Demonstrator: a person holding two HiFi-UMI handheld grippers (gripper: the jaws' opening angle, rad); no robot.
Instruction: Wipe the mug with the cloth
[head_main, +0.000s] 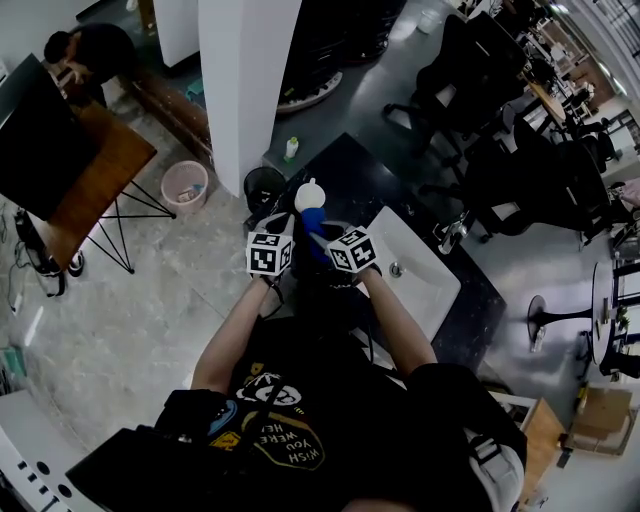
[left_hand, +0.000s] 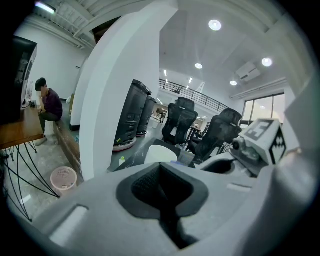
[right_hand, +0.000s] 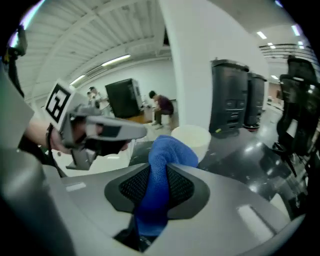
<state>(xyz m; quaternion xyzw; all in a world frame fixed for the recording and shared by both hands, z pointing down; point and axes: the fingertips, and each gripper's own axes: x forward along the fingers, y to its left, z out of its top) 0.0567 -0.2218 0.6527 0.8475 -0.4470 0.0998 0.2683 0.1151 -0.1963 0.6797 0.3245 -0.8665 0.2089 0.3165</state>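
A white mug (head_main: 308, 196) is over the black counter just ahead of both grippers; whether it rests there I cannot tell. A blue cloth (head_main: 314, 222) is bunched right below it. In the right gripper view, my right gripper (right_hand: 159, 172) is shut on the cloth (right_hand: 167, 155), which bulges up out of the pads towards the mug (right_hand: 192, 136). My left gripper (left_hand: 161, 172) points at the mug (left_hand: 160, 153) from close by. Its jaws look shut, and I see nothing between the pads. The mug's handle is hidden.
A white sink (head_main: 425, 290) is set in the black counter (head_main: 350, 170) on the right. A small bottle (head_main: 291, 148) stands at the counter's far end beside a white pillar (head_main: 245, 80). A pink basket (head_main: 184, 185), office chairs (head_main: 450, 90) and a seated person (head_main: 95, 50) lie beyond.
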